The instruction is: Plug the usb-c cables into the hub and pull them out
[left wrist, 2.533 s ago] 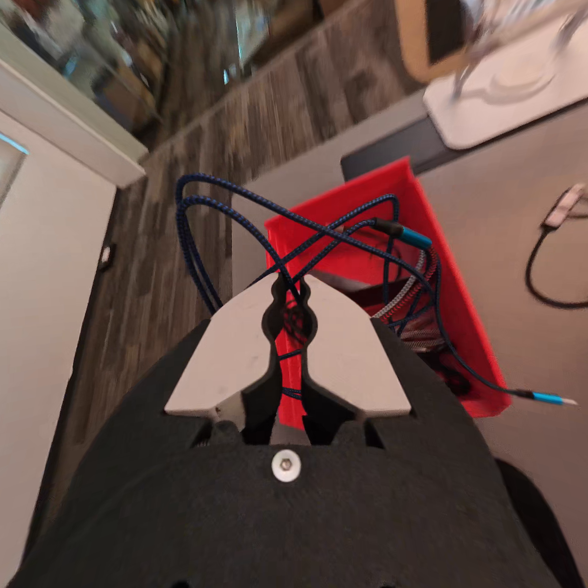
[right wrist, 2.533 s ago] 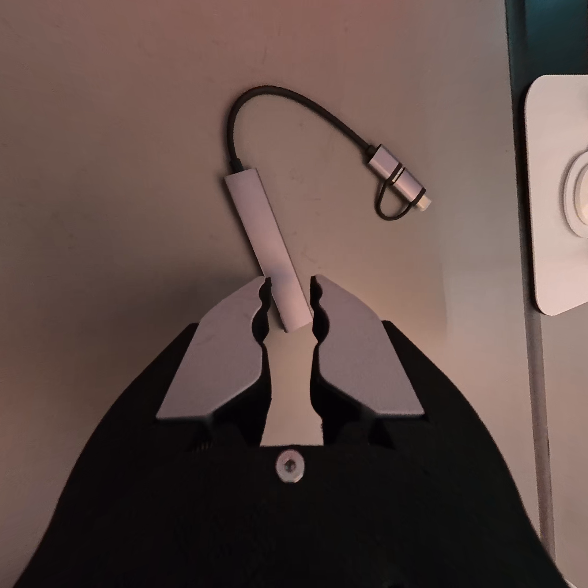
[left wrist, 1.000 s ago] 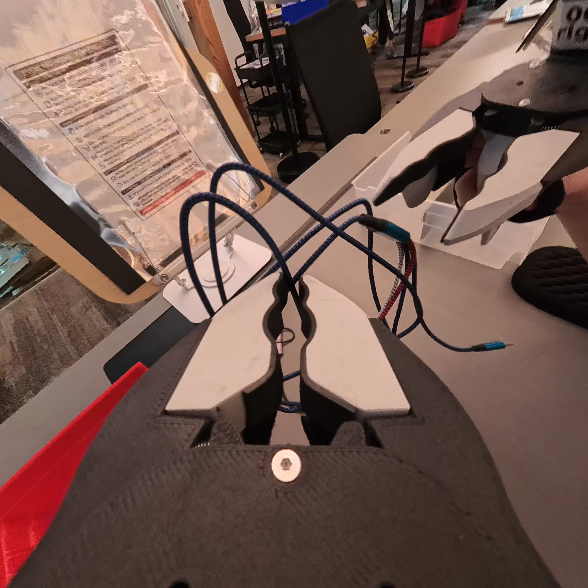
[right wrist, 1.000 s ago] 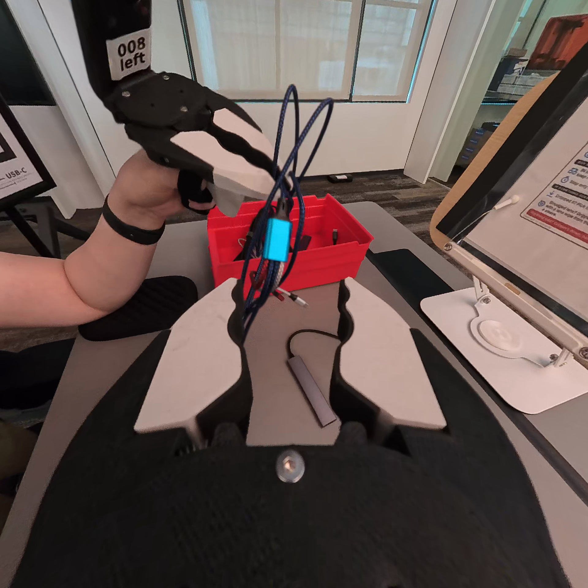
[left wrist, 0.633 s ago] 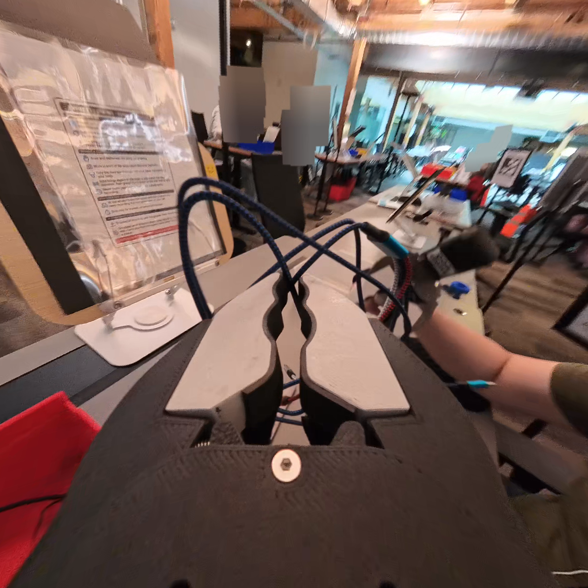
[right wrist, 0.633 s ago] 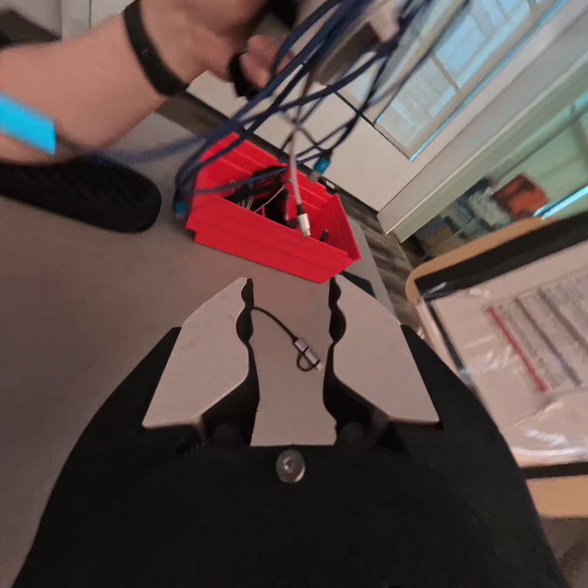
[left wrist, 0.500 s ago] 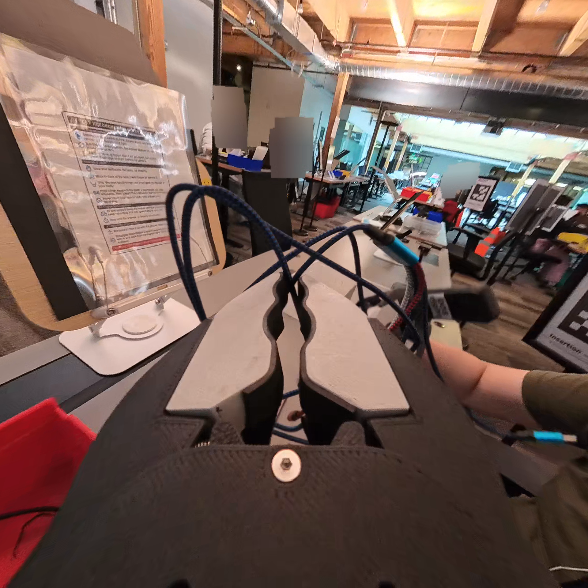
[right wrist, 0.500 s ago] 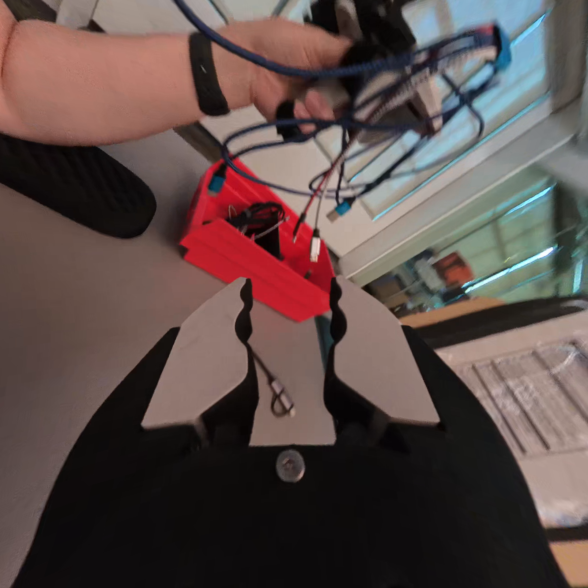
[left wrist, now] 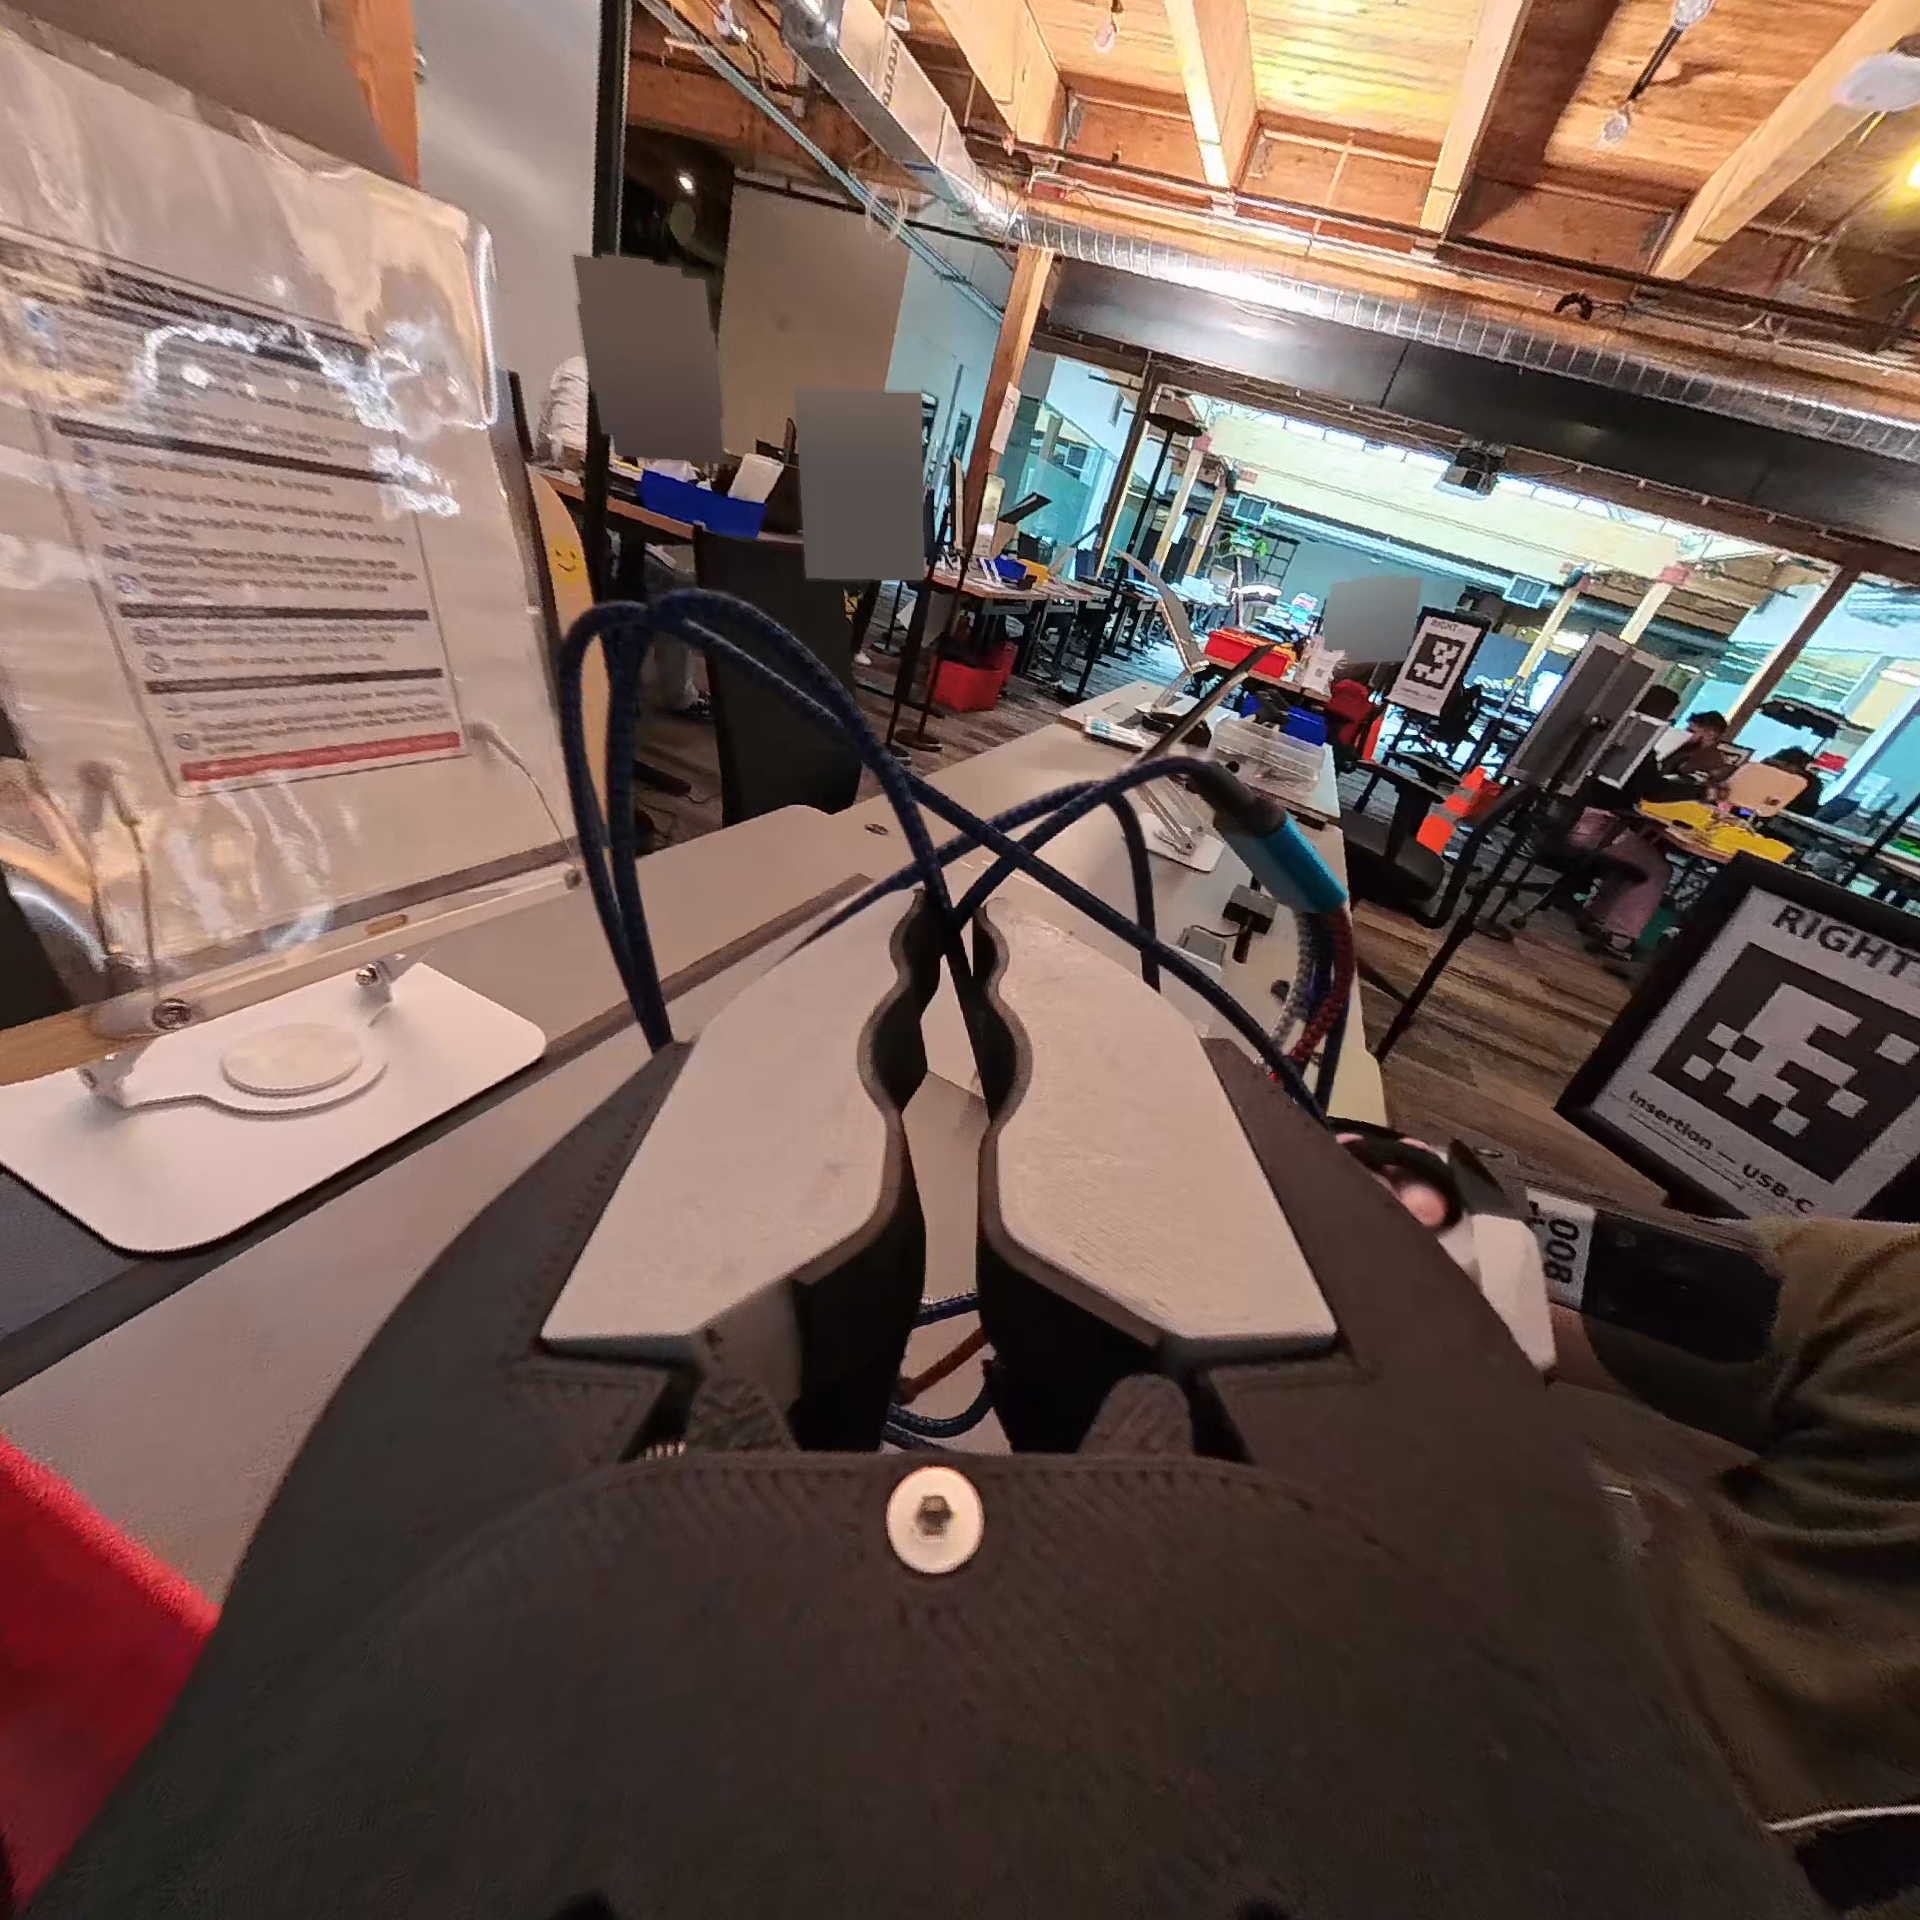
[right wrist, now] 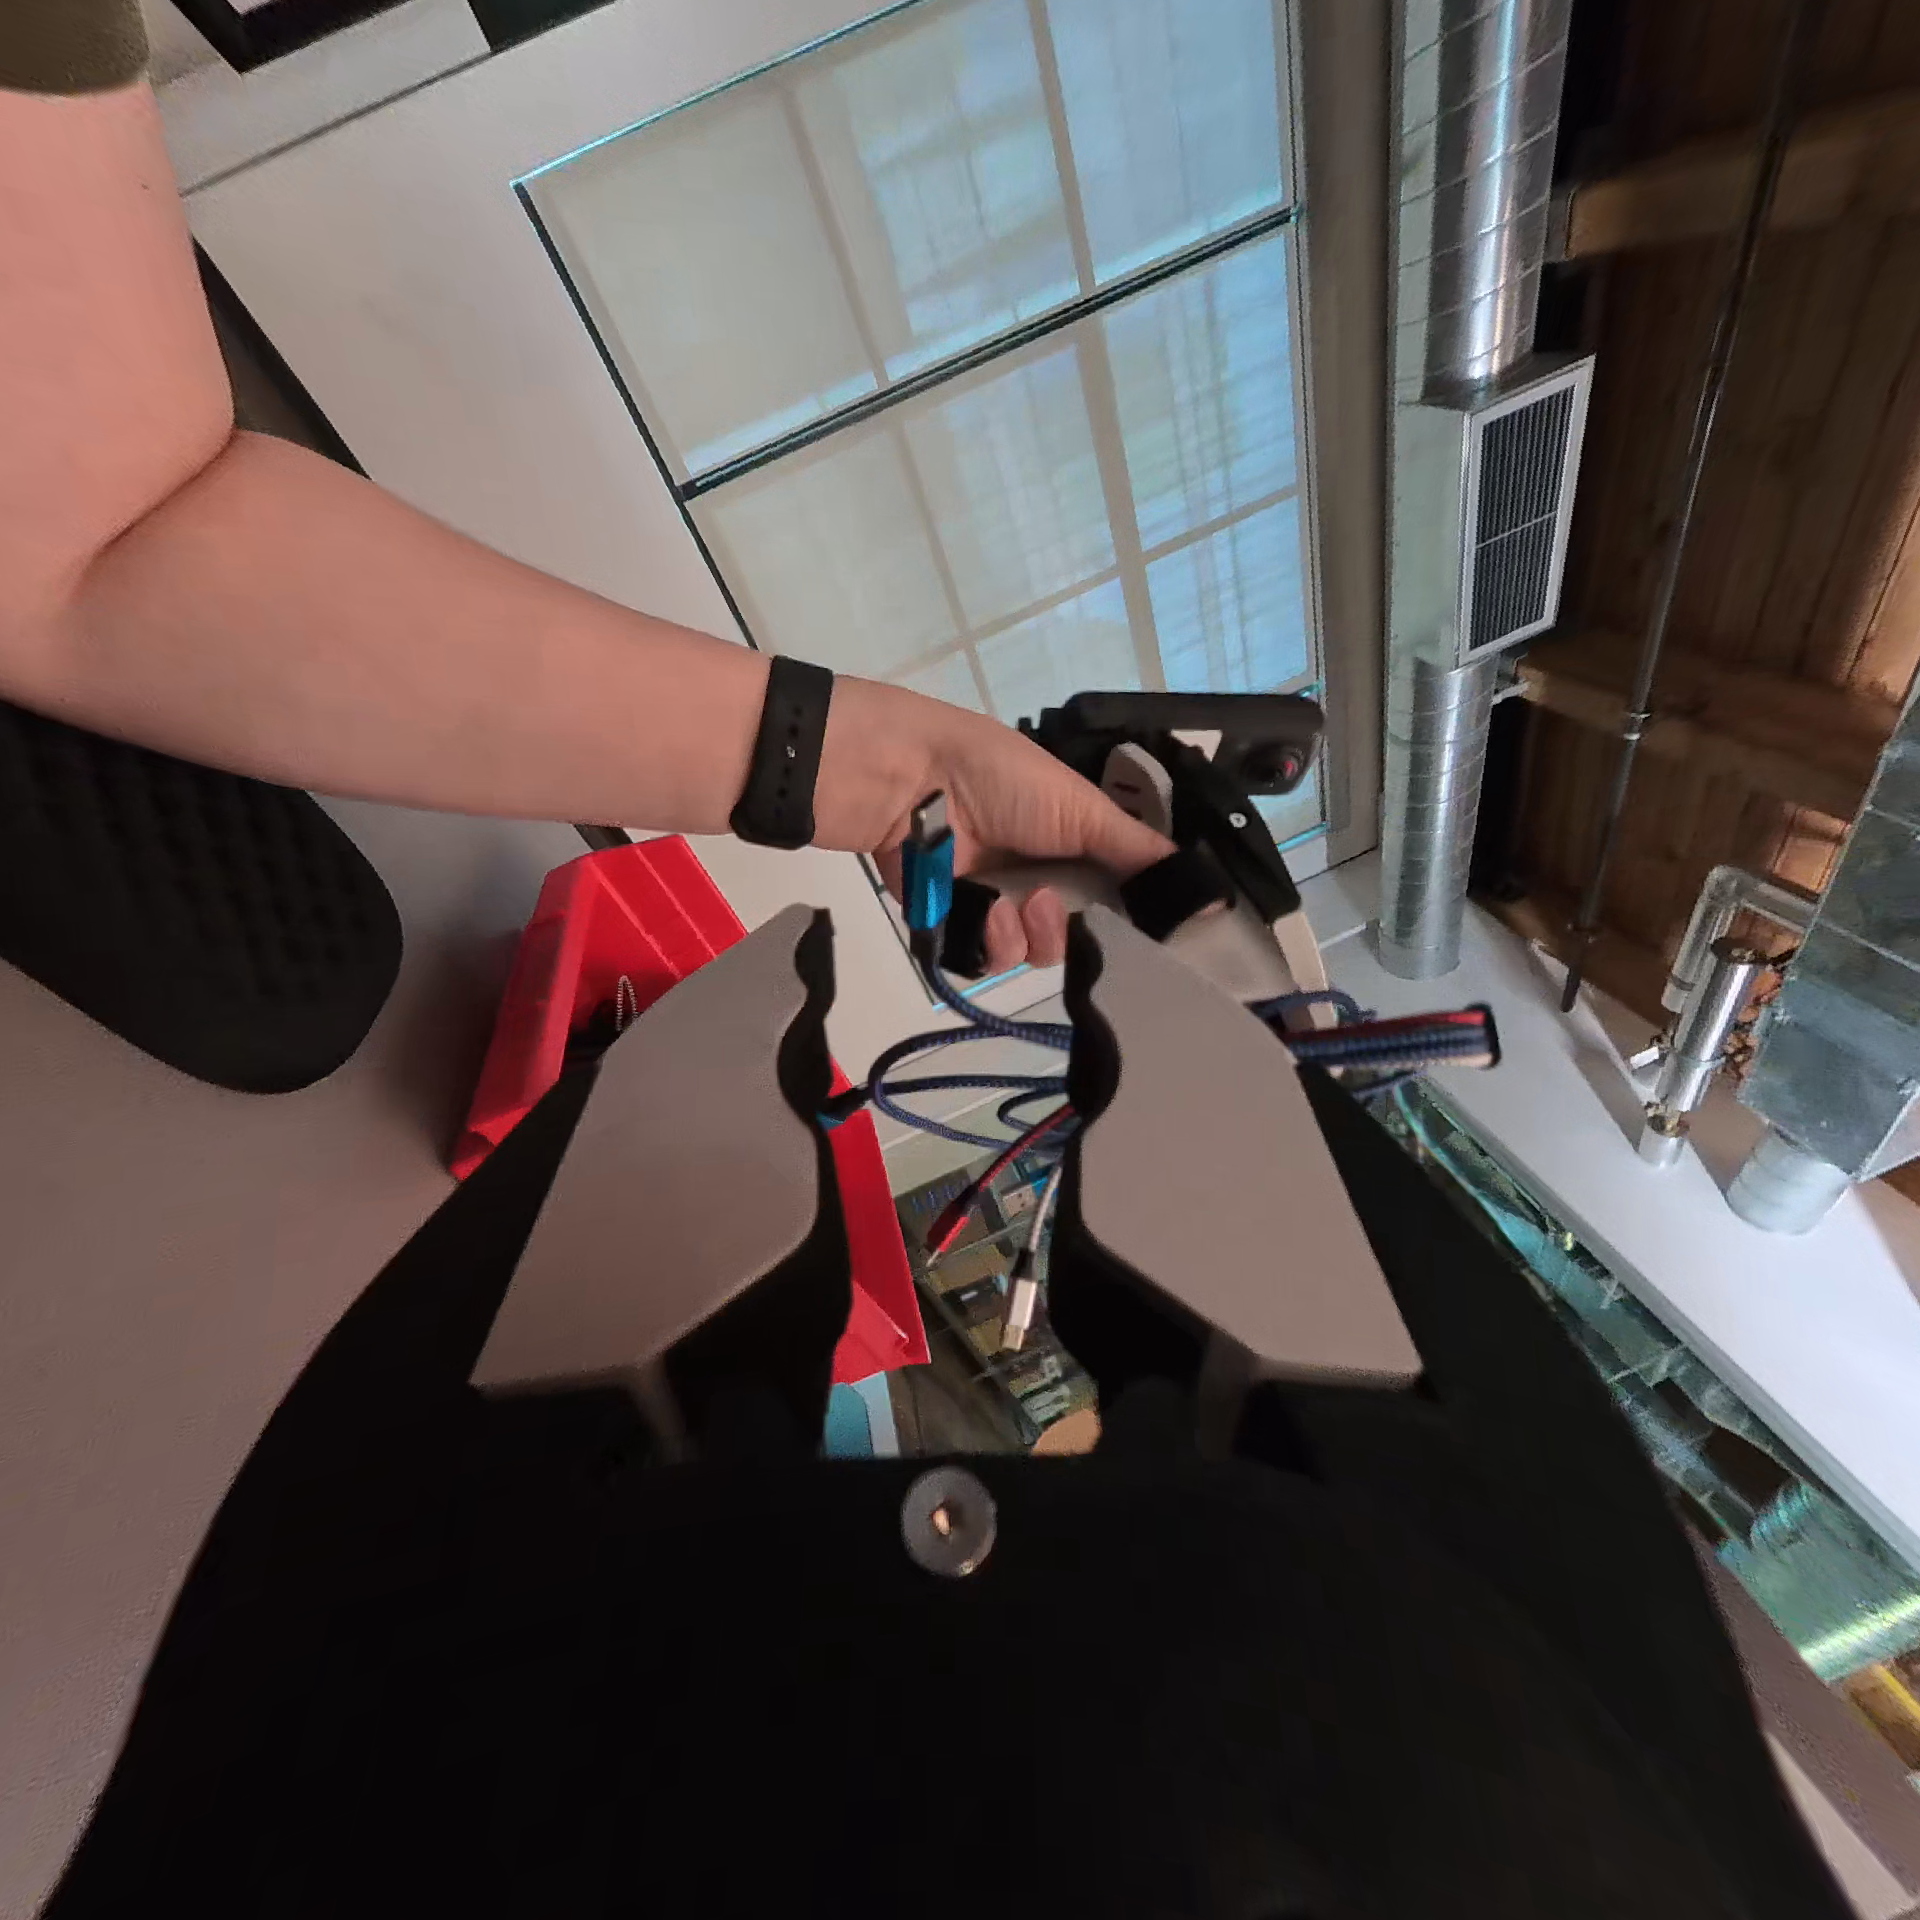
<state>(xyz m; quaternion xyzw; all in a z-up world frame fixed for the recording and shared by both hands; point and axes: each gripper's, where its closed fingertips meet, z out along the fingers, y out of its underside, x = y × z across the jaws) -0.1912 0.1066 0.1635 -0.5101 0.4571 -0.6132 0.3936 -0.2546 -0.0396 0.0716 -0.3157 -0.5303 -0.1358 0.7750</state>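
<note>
A: Holding was seen on the left gripper (left wrist: 948,930): its jaws were nearly closed and a blue braided cable (left wrist: 613,790) was pinched between them, loops standing up above the fingers and a blue-shelled plug (left wrist: 1283,854) hanging off to the right

B: Right gripper (right wrist: 948,940)?

A: Jaws were spread wide, nothing was held. It was aimed at the cable bundle (right wrist: 982,1081), dangling under the person's hand (right wrist: 987,821), with a blue plug (right wrist: 925,868) sticking up and red and white leads (right wrist: 1013,1226) trailing down

B: Hub located?

A: Not in either view, so its place could not be told. A red bin (right wrist: 623,997) was seen on the grey table (right wrist: 187,1195) behind the fingers, an instruction stand (left wrist: 249,582) on the left

B: Step?

A: Judged as early, a cable was being sorted out of the tangle in the air; nothing plugged was shown. For the next move, one plug would need to be singled out, gripped by its shell by the free claw, and brought down to the hub once it was found; snagging of other leads was the risk
</note>
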